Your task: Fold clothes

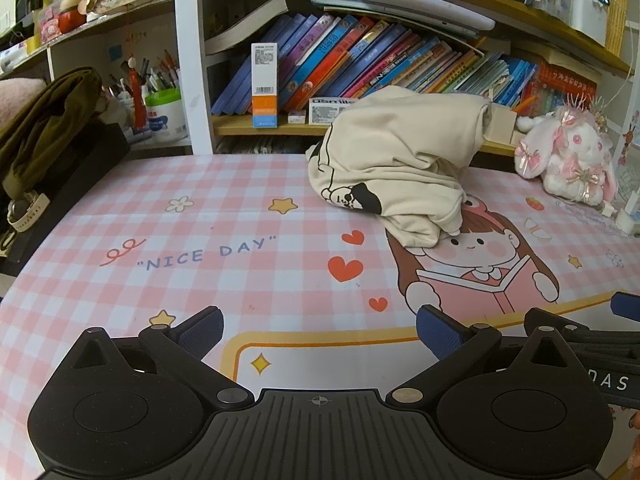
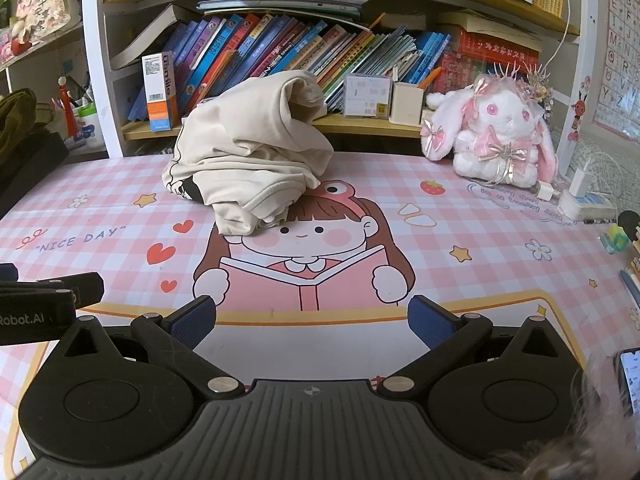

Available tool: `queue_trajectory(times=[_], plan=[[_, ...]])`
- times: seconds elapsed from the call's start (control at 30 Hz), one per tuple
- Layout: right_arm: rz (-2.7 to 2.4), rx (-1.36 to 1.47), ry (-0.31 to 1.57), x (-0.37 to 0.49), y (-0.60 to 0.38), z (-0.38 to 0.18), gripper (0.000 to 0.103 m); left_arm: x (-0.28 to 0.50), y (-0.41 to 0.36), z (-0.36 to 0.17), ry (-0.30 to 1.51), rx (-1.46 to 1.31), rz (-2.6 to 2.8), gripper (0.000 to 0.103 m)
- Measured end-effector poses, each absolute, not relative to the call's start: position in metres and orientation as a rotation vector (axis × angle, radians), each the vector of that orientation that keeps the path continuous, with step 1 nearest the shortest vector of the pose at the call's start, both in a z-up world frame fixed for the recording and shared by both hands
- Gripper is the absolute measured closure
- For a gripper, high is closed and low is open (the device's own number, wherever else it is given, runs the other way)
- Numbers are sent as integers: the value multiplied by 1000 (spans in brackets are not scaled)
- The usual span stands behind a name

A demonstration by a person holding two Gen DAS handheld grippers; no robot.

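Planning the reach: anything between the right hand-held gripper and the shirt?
Nothing stands there. The right wrist view shows only bare printed mat between the open right hand-held gripper and the crumpled shirt.

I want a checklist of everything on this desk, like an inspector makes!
Surface: pink checked desk mat with a reading-girl cartoon.
Job's things: cream garment crumpled in a heap at the back, not folded.
Clutter: plush bunny, orange-and-white box, phone at the right edge.
Tongs: left tongs open, empty; right tongs open, empty.
Cables: charger and power strip beside the bunny.
Surroundings: shelf of books behind the desk.
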State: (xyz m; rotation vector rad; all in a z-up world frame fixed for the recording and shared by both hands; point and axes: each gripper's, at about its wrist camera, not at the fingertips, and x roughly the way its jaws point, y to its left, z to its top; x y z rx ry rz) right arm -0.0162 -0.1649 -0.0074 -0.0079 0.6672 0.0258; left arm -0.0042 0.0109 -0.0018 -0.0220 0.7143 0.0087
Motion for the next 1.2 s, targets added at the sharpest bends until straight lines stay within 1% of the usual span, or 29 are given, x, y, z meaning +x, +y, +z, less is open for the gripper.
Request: queue_trajectory(times=[0.83,1.2], plan=[[32,5,694,-15,-165,-11,0,-5,8,-4,719,-7,6,0],[37,55,723,-7,-167,-16,0,2,9,-7,729,-13,-1,0]])
